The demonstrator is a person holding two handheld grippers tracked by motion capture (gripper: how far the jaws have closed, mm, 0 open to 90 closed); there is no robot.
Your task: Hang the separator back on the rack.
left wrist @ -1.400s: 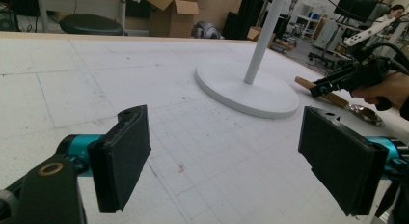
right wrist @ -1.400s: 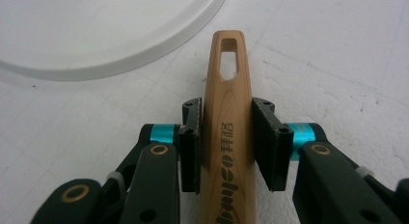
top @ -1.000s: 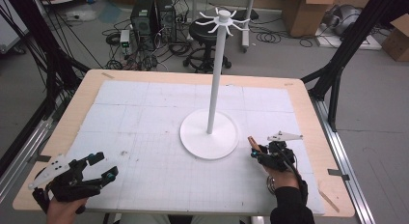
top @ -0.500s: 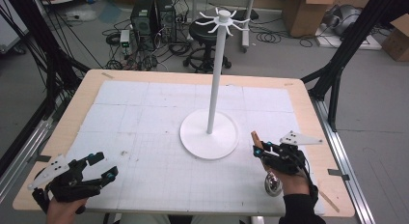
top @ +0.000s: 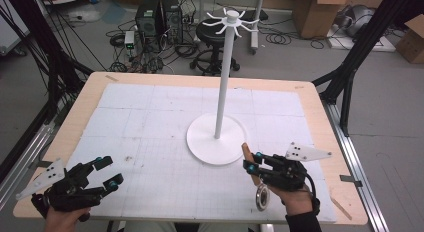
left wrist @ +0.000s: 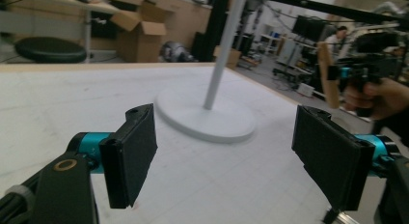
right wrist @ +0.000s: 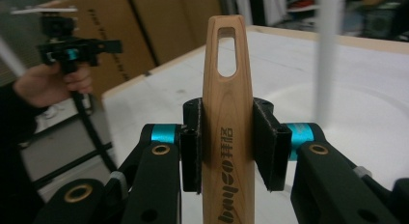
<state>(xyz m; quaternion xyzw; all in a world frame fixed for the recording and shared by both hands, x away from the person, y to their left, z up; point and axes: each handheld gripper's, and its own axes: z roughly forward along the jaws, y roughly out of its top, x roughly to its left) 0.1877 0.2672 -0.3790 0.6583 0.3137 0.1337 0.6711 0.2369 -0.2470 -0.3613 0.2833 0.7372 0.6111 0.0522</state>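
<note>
A utensil with a wooden handle (right wrist: 227, 84) that has a slot near its tip is clamped between the jaws of my right gripper (right wrist: 226, 144). In the high view the right gripper (top: 252, 164) is at the front right of the table, the handle tip (top: 246, 151) points toward the white stand's round base (top: 200, 142), and the utensil's round metal end (top: 261, 196) hangs below the hand. My left gripper (top: 110, 172) rests at the front left, open, with nothing between its pads (left wrist: 132, 154).
The stand's thin pole (top: 223, 77) rises from mid-table and carries a ring of hooks (top: 231, 19) at its top. A white gridded mat (top: 150, 122) covers the wooden table (top: 320, 122). Boxes, cables and a stool lie on the floor beyond.
My right gripper has shifted a little left and toward the near edge with the utensil, and the metal end has come into view under the hand. The left gripper has not moved.
</note>
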